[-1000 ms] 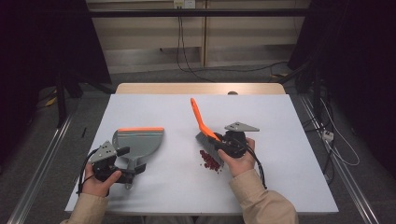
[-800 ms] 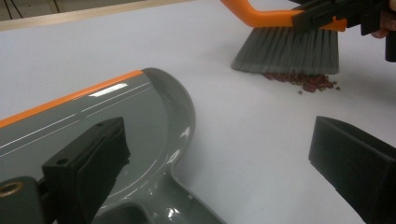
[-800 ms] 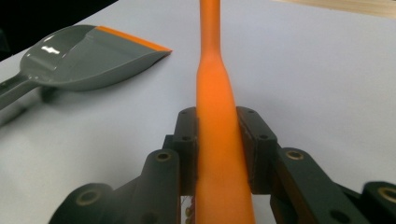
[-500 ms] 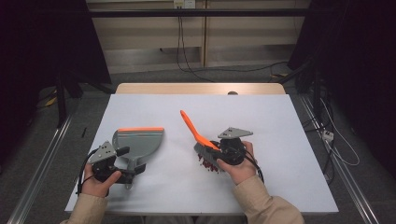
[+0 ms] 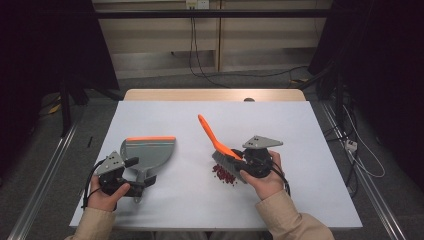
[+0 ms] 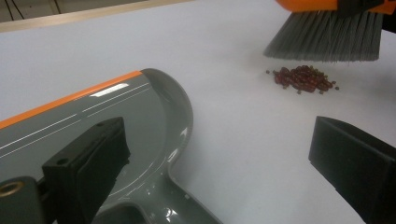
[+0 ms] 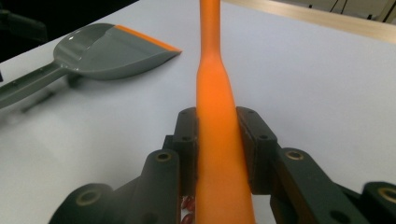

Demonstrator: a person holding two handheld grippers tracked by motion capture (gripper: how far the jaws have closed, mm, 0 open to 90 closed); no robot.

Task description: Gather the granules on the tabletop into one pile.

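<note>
Low and right of centre in the high view, your right gripper (image 5: pixel 239 159) has its jaws clamped on the orange handle of the brush (image 5: pixel 218 146), whose grey bristles hang just above the small heap of dark red beans (image 5: pixel 225 174). Keep the bristles flat and low, and draw the beans toward the lower left in one short stroke — a hard flick would likely scatter them. Your left gripper (image 5: pixel 131 176) sits at the dustpan's handle with its jaws apart, not yet pinching; close on it before you sweep. The dustpan (image 5: pixel 148 152) is glossy grey with an orange lip, lying flat on the white table (image 5: pixel 300 130) — well apart from the beans.
</note>
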